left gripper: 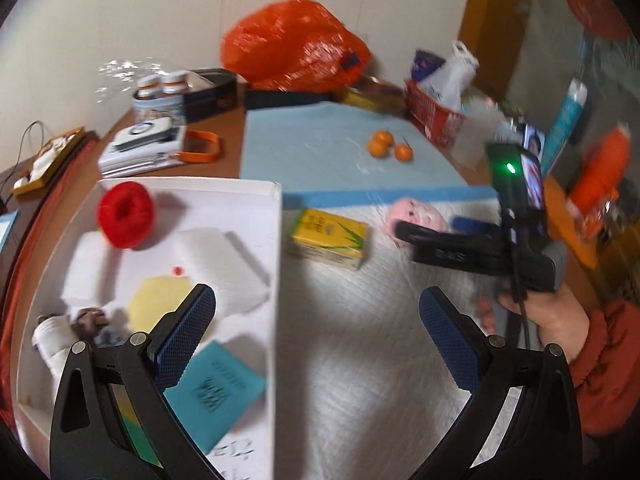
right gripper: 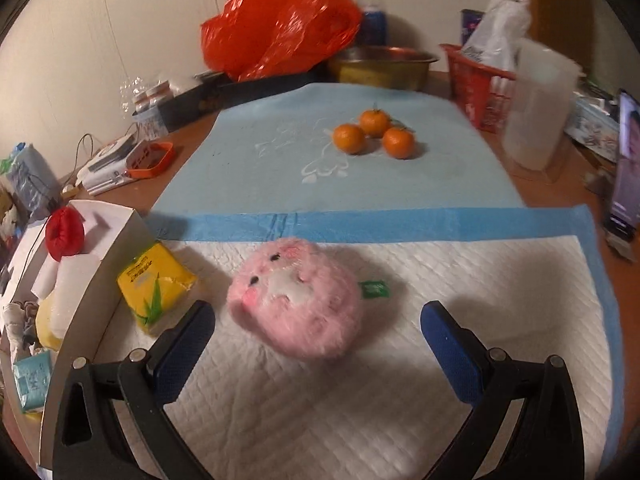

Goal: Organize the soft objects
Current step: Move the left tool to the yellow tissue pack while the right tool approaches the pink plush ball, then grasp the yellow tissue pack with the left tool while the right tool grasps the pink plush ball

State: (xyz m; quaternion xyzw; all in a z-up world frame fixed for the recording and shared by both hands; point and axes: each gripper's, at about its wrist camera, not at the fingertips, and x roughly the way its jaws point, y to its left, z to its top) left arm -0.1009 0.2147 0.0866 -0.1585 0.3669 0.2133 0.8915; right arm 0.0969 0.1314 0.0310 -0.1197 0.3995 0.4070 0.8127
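Note:
A pink plush toy (right gripper: 296, 300) lies on the white quilted pad (right gripper: 360, 400), just ahead of my open right gripper (right gripper: 318, 324) and between its finger lines. A yellow tissue pack (right gripper: 154, 284) lies left of it beside the white box (right gripper: 108, 280). In the left wrist view my left gripper (left gripper: 318, 320) hangs open over the box's right edge (left gripper: 276, 280). The box holds a red yarn ball (left gripper: 126, 214), white foam blocks (left gripper: 224, 264), a yellow sponge (left gripper: 160, 300), a teal packet (left gripper: 218, 388) and a small doll (left gripper: 64, 332). The right gripper (left gripper: 436, 240) reaches the pink toy (left gripper: 416, 216).
Three tangerines (right gripper: 374, 134) sit on the light blue mat (right gripper: 280, 152). Behind are an orange plastic bag (right gripper: 276, 20), a metal bowl (right gripper: 384, 64), a red basket (right gripper: 476, 84) and a translucent jug (right gripper: 536, 108). A phone (right gripper: 626, 168) stands at the right. Books and clutter line the left.

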